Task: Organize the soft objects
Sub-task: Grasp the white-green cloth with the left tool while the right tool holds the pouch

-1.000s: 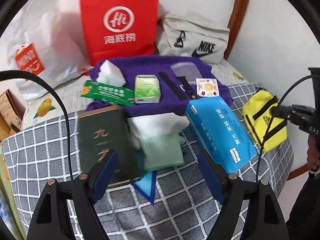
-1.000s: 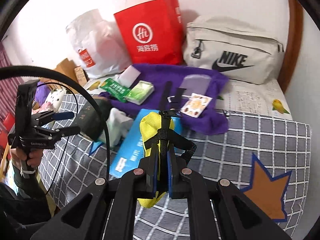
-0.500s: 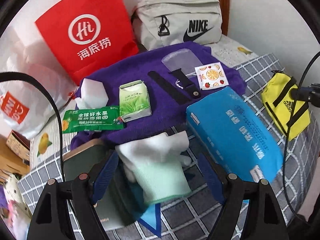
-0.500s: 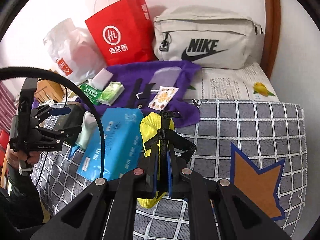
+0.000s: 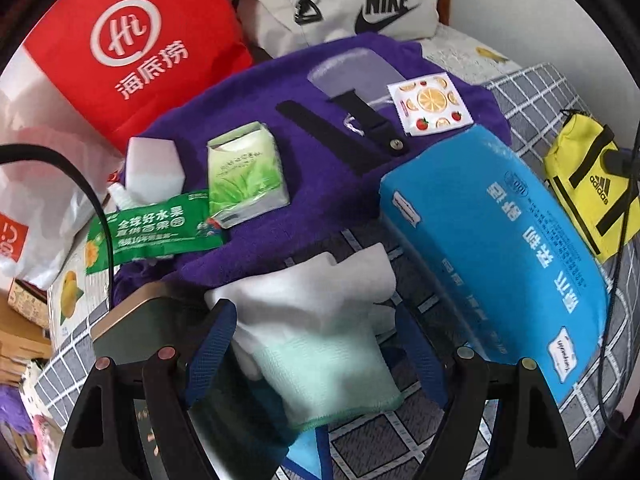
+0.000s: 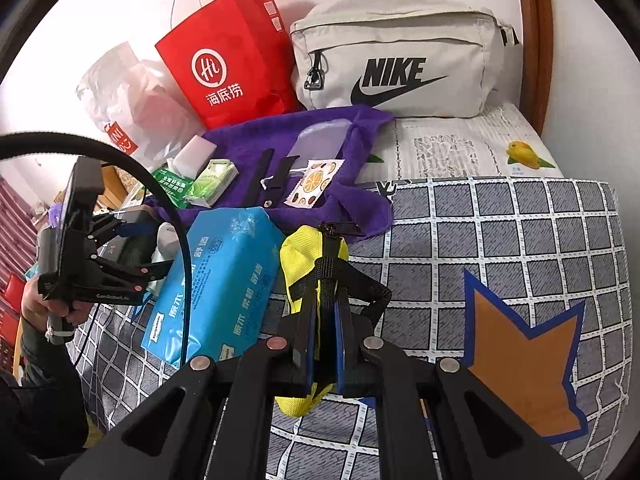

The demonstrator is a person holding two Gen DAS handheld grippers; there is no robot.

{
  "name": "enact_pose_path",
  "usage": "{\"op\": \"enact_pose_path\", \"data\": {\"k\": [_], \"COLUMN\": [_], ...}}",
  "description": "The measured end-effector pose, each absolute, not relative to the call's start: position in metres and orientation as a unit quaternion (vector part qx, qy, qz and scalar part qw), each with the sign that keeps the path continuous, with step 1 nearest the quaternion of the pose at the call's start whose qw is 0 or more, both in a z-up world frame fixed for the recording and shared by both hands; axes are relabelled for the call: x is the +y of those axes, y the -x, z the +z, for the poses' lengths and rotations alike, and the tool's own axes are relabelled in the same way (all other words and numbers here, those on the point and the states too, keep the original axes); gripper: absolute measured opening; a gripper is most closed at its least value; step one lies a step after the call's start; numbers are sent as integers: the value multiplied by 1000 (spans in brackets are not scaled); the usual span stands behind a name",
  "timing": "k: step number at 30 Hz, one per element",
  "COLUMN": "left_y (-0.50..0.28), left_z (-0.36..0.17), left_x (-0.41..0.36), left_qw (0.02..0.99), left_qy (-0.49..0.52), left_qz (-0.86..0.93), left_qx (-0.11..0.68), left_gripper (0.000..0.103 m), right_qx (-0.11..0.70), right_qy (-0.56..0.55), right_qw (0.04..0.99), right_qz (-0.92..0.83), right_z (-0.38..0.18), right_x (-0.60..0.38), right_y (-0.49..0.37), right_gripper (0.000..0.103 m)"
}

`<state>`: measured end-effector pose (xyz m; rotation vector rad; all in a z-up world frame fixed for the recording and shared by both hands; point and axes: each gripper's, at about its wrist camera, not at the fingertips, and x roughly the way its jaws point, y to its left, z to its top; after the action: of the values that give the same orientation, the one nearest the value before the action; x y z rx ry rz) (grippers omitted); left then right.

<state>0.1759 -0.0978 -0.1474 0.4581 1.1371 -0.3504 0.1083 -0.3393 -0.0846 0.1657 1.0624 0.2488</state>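
Note:
A white cloth with a mint-green cuff (image 5: 320, 344) lies on the checked bedcover (image 5: 400, 444), partly over a dark green book (image 5: 132, 332). My left gripper (image 5: 316, 344) is open, with one finger on each side of the cloth and no pad pressing on it. The right wrist view shows the left gripper (image 6: 158, 248) in a person's hand, over the same cloth (image 6: 166, 236). My right gripper (image 6: 324, 320) is shut on a yellow pouch (image 6: 298, 256) with black straps, just above the bedcover. A blue tissue pack (image 5: 500, 248) lies between the cloth and the pouch (image 5: 588, 184).
A purple towel (image 5: 332, 168) behind carries a green tissue pack (image 5: 246, 176), a green wipes packet (image 5: 156, 232), a black strap (image 5: 340, 136) and a fruit-print sachet (image 5: 430, 104). A red paper bag (image 6: 228, 68), a grey sports bag (image 6: 400, 56) and a white plastic bag (image 6: 128, 96) stand at the wall.
My left gripper has come down and forward, rolling, and its fingers now stand on either side of the white and green cloth. My right gripper has sunk a little, still holding the yellow pouch.

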Motion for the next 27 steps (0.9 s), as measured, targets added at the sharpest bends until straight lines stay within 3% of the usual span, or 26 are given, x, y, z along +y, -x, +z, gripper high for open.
{"op": "enact_pose_path", "data": {"k": [7, 9, 11, 12, 13, 14, 27], "left_y": [-188, -189, -191, -193, -193, -193, -161], "left_z": [-160, -163, -164, -165, -165, -163, -110], "left_x": [-105, -107, -106, -104, -102, -99, -72], "left_qw": [793, 793, 795, 794, 794, 795, 829], "left_qy": [-232, -233, -218, -211, -203, -191, -100], "left_qz": [-161, -160, -163, -163, -166, -173, -209], "left_qx": [540, 540, 541, 547, 549, 550, 510], "left_gripper": [80, 68, 40, 35, 22, 17, 15], "right_qx": [508, 510, 512, 511, 511, 510, 498], "right_qy": [-90, -94, -97, -99, -100, -100, -86], "right_qw": [847, 845, 844, 844, 844, 844, 852], "right_qz": [131, 132, 131, 130, 130, 130, 135], "right_z": [-90, -93, -94, -95, -94, -94, -78], "right_x": [-338, -339, -341, -341, -342, -342, -332], "right_y": [-107, -107, -108, -108, -107, -107, -107], "right_gripper": [8, 8, 8, 8, 8, 8, 8]}}
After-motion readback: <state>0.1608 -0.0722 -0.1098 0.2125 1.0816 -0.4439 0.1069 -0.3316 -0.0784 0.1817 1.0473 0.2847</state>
